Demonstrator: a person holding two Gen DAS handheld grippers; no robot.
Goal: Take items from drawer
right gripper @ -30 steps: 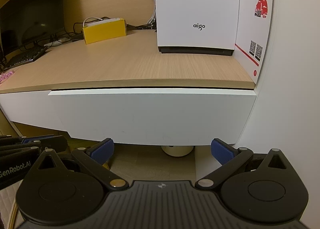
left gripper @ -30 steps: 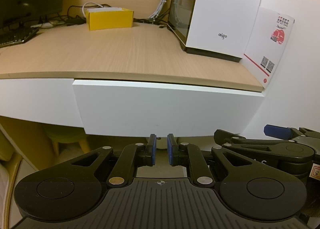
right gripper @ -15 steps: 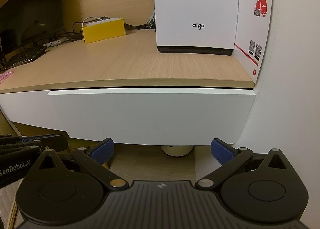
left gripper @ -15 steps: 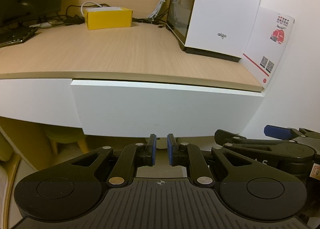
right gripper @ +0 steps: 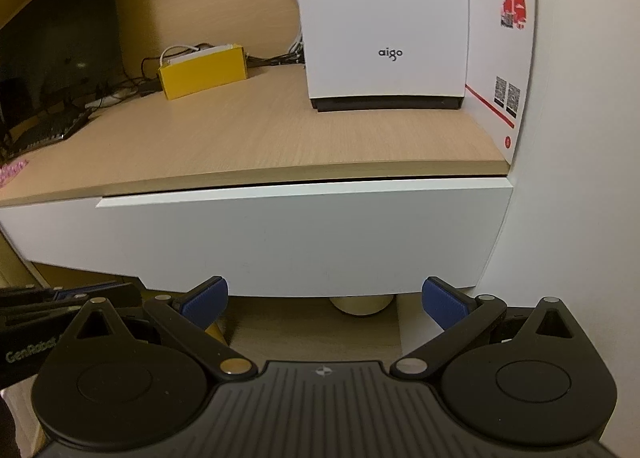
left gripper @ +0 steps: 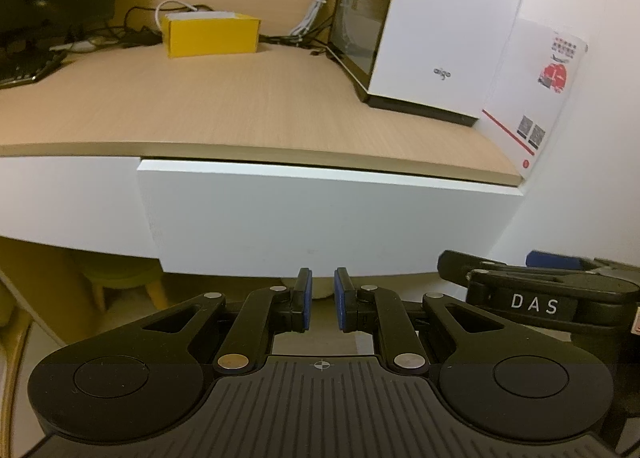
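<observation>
The white drawer front [left gripper: 328, 218] sits under the wooden desk top [left gripper: 224, 110] and stands out a little from the white panel beside it. Its inside is hidden. My left gripper [left gripper: 321, 300] hangs just below the drawer's lower edge, blue pads almost together, nothing between them. In the right wrist view the same drawer front [right gripper: 300, 234] fills the middle. My right gripper [right gripper: 324, 298] is open below it, with nothing between its fingers. Each gripper shows at the edge of the other's view: the right gripper [left gripper: 540, 290] and the left gripper [right gripper: 60, 298].
On the desk stand a yellow box [left gripper: 212, 34], a white computer case [right gripper: 384, 26] and a leaflet [right gripper: 508, 54] against the white wall [right gripper: 580, 178] at right. A keyboard [right gripper: 48, 130], a monitor and cables lie at back left. A stool [left gripper: 120, 278] stands under the desk.
</observation>
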